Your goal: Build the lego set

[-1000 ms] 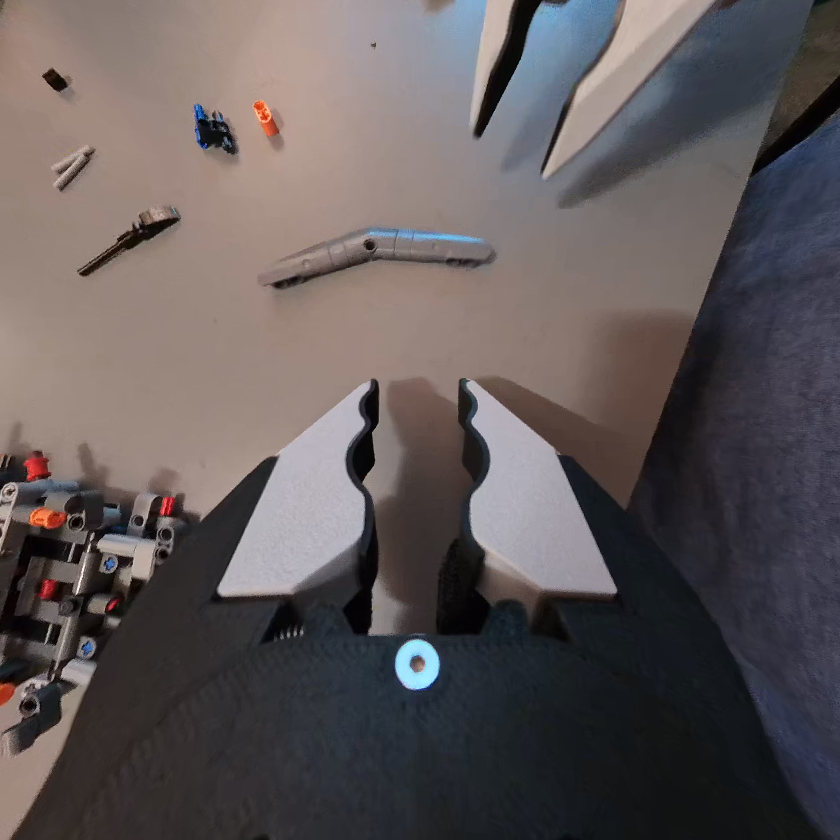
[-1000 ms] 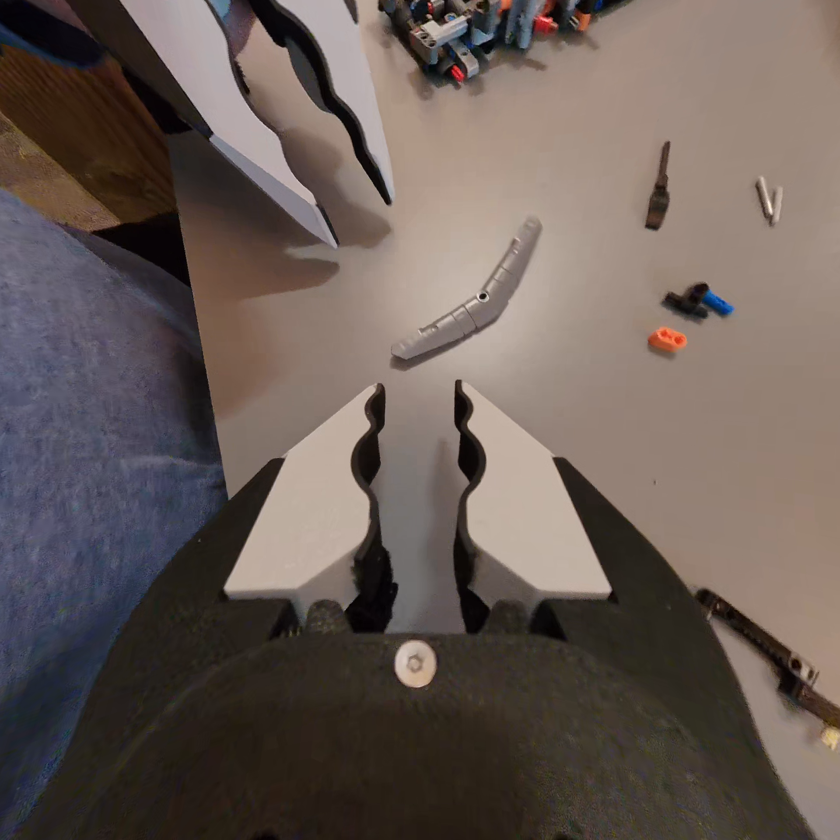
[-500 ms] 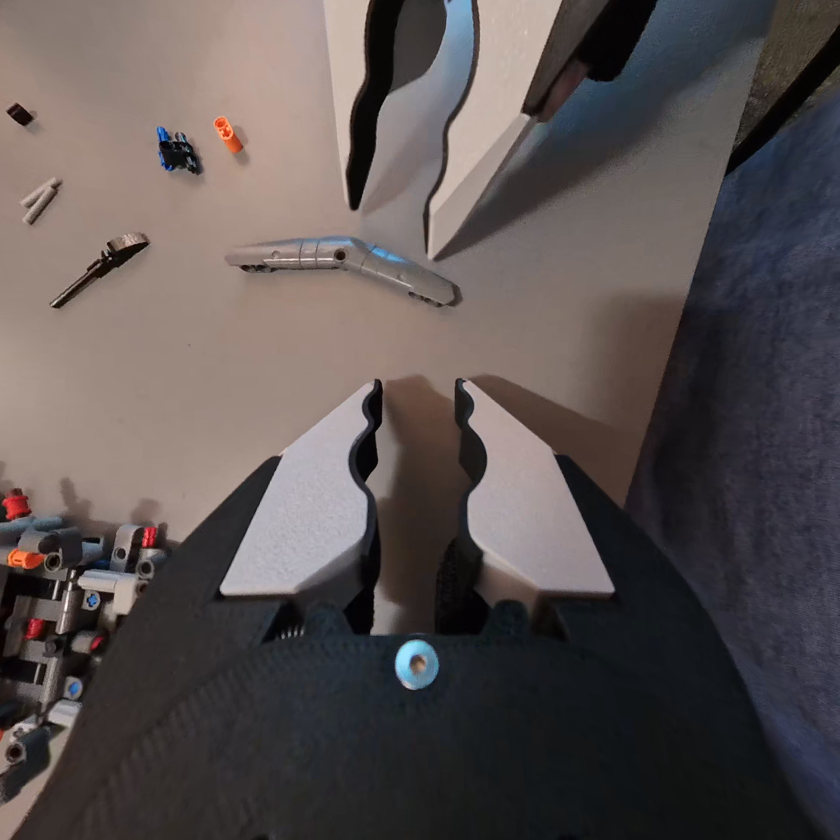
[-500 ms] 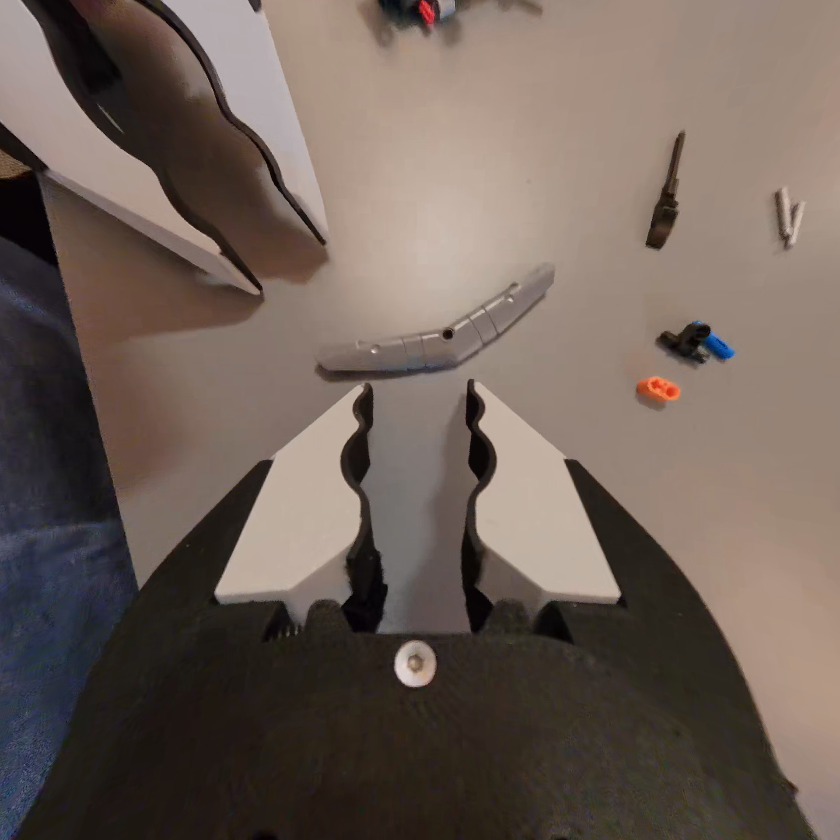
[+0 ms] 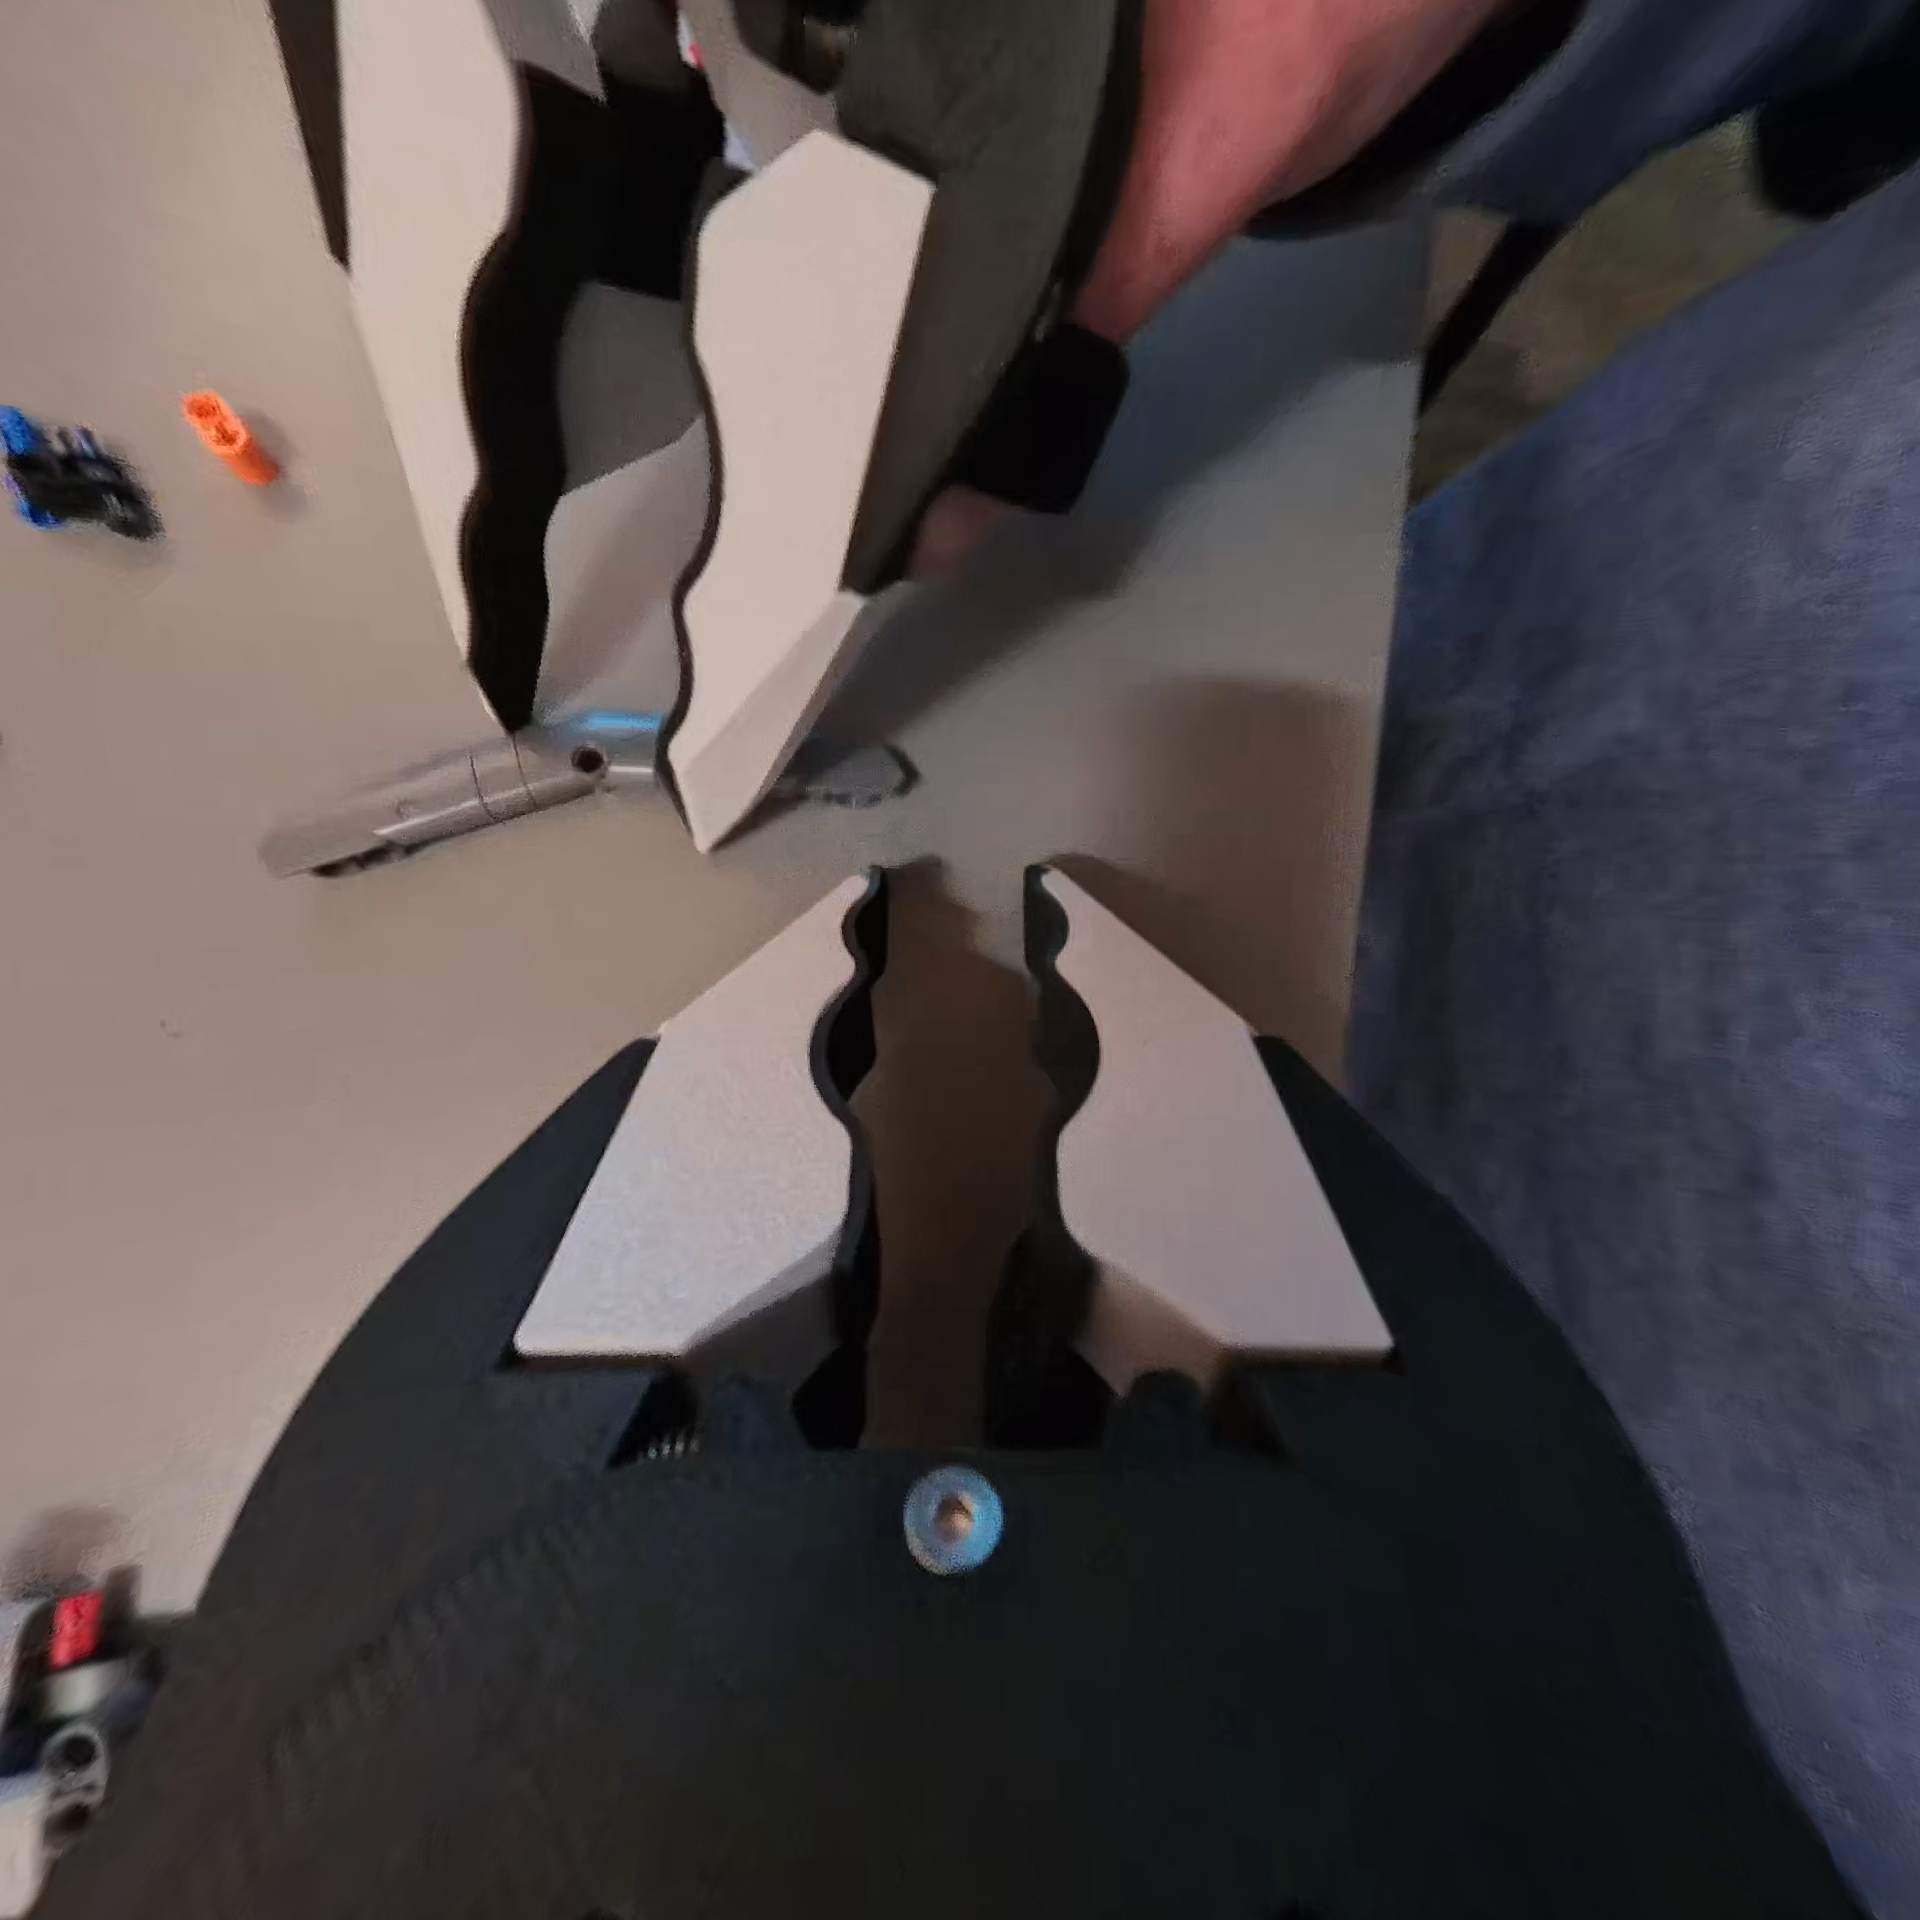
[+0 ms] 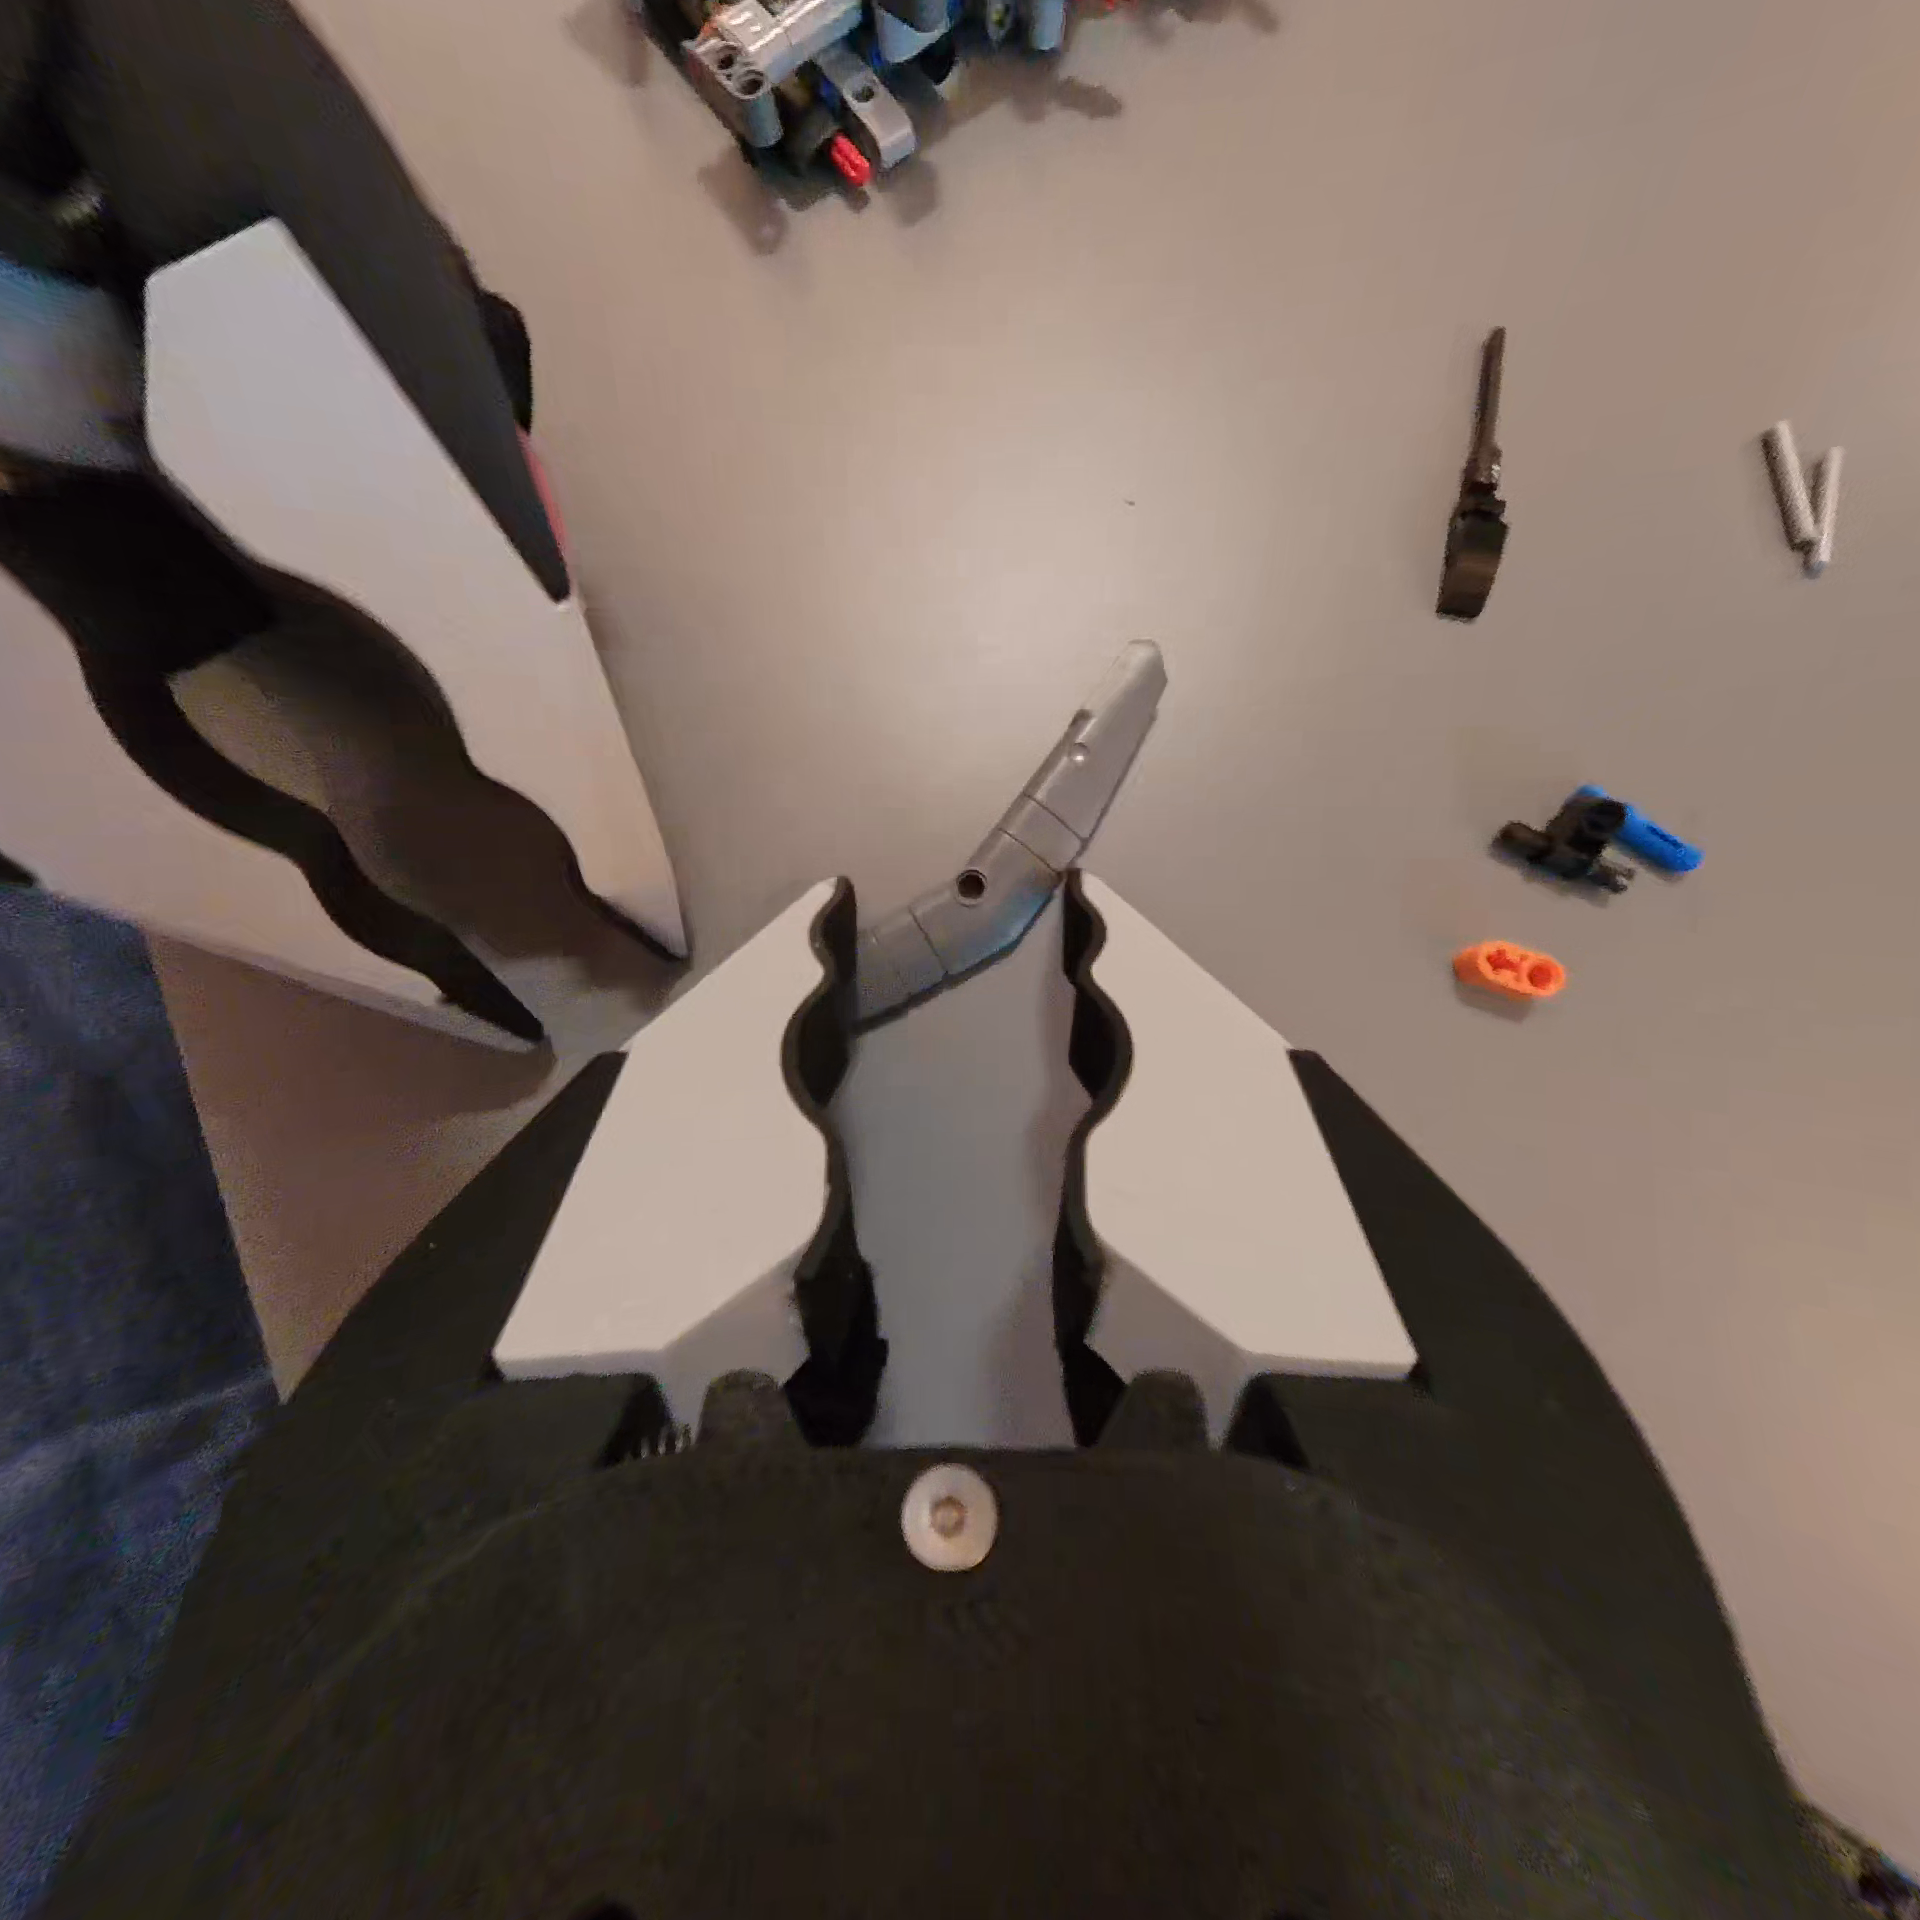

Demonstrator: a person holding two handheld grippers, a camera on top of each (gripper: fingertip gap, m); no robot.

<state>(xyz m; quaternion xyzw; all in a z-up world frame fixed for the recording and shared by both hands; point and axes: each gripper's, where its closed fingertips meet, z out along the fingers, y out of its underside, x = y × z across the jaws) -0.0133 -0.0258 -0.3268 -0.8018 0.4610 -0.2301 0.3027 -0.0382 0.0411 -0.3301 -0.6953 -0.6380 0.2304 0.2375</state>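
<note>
A grey bent Lego beam (image 6: 1039,821) lies on the grey table (image 6: 1039,468). My right gripper (image 6: 956,891) is open, its tips down on either side of the beam's bend. The beam's near end is hidden under its left finger. In the left wrist view the right gripper (image 5: 603,774) straddles the beam (image 5: 436,805). My left gripper (image 5: 958,881) is open and empty, just short of the beam's right end. It shows at the left of the right wrist view (image 6: 592,987).
A partly built Lego assembly (image 6: 821,94) sits at the far side, also seen in the left wrist view (image 5: 62,1704). An orange connector (image 6: 1509,968), a blue-black connector (image 6: 1600,836), a black axle part (image 6: 1475,509) and two light grey pins (image 6: 1803,494) lie to the right. A person's blue-clad lap (image 5: 1662,935) lies past the table edge.
My right gripper has moved forward and down until its tips straddle the grey beam. My left gripper has moved closer to the beam and the right gripper. Both stay open.
</note>
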